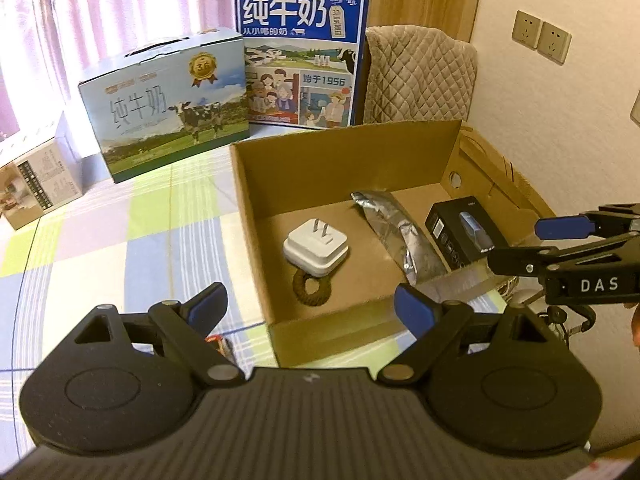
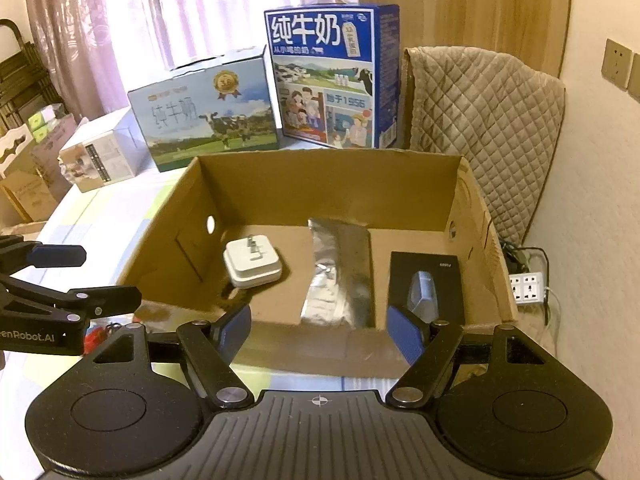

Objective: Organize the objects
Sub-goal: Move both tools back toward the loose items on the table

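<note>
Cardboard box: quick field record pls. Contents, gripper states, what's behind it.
container: open cardboard box on checked tablecloth
contents: white plug adapter, brown ring part under it, silver foil pouch, black product box
left gripper: open, empty, at the box's near wall
right gripper: open, empty, at the box's near wall
behind: two milk cartons, quilted chair cover

Soft daylight glows through the curtains point(image 1: 100, 12); frames are slightly hazy, with fisheye-bent, dark-vignetted edges.
</note>
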